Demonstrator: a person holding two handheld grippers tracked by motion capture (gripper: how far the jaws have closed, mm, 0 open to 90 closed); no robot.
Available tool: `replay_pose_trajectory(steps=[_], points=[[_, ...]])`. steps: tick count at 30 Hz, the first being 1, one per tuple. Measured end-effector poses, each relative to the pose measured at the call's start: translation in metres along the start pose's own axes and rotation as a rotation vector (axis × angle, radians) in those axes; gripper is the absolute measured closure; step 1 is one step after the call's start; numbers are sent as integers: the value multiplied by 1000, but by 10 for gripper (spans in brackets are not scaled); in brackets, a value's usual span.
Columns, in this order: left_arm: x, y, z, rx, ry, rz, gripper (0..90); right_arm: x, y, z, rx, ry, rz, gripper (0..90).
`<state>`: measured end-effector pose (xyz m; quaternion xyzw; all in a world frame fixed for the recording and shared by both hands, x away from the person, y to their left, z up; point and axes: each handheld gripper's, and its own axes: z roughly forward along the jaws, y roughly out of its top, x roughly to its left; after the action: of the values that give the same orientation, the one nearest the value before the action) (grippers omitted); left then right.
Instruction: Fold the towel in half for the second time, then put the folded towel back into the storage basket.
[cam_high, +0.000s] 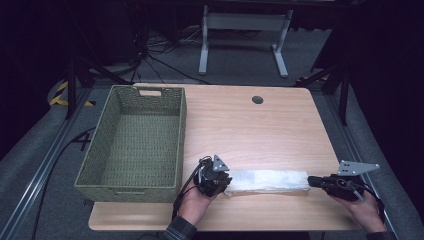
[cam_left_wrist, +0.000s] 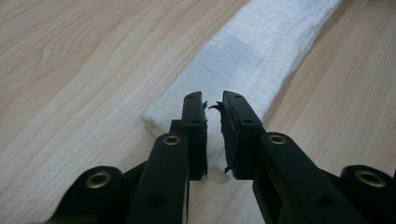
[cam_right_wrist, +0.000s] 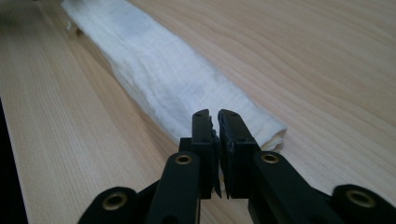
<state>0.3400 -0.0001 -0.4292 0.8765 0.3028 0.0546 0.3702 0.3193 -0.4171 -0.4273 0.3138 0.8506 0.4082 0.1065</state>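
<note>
Up close, the left gripper view shows what the high view cannot: the left gripper (cam_left_wrist: 214, 135) has its jaws slightly apart with a bit of white cloth between them, the pads barely parted from the fabric at the near end of the folded towel (cam_left_wrist: 261, 56). Likewise, the right gripper view shows the right gripper (cam_right_wrist: 217, 140) with its jaws pressed together at the towel's other end (cam_right_wrist: 163, 79); whether any cloth is pinched there I cannot tell. From above, the one towel (cam_high: 267, 181) lies as a long folded strip along the near edge of the table (cam_high: 250, 125), stretched left to right between the two grippers, the left gripper (cam_high: 220, 182) touching its left end and the right gripper (cam_high: 320, 181) at its right end. Farther off, on the left part of the table, stands one woven basket (cam_high: 107, 145).
</note>
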Motion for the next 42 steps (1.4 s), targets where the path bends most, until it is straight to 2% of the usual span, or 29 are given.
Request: replay_pose_trajectory(steps=[2, 3, 4, 5, 7, 8, 10, 11, 14, 18, 20, 21, 26, 36, 38, 39, 42], points=[[1, -1, 8, 40, -27, -5, 840, 0, -3, 7, 39, 13, -3, 889], [1, -1, 8, 40, -27, -5, 843, 0, -3, 7, 39, 13, -3, 889], [1, -3, 12, 51, -31, -3, 846, 0, -6, 11, 77, 15, -5, 891], [1, -4, 14, 62, -36, 2, 846, 0, -6, 11, 77, 15, -5, 891], [3, -6, 19, 124, -36, 14, 853, -2, -8, 15, 109, 7, -11, 894], [6, -8, 21, 118, -39, 20, 865, -3, -10, 18, 129, 1, -18, 896], [6, -7, 20, 132, -31, 21, 870, -4, -10, 19, 130, -2, -26, 896], [6, -7, 21, 131, -19, 45, 875, -4, -9, 19, 132, -7, -26, 897], [6, -6, 20, 144, -21, 51, 874, -5, -8, 21, 145, -25, -42, 898], [4, -2, 18, 95, -31, 29, 756, -5, -7, 21, 147, -23, -35, 897], [6, 3, 18, 82, -28, 40, 678, -5, -6, 22, 147, -27, -34, 897], [5, 3, 18, 70, -33, 21, 645, -6, -5, 22, 150, -32, -32, 897], [5, 13, 19, 44, -30, 43, 546, -10, 1, 28, 154, -51, -30, 897], [13, 27, 26, 14, -40, 65, 491, -24, 14, 41, 157, -72, -10, 898], [13, 27, 27, 6, -42, 56, 490, -26, 16, 43, 161, -70, -6, 898], [15, 29, 27, 13, -38, 72, 483, -28, 20, 47, 168, -76, -6, 898], [16, 30, 29, 9, -38, 62, 483, -31, 24, 52, 172, -81, -5, 898]])
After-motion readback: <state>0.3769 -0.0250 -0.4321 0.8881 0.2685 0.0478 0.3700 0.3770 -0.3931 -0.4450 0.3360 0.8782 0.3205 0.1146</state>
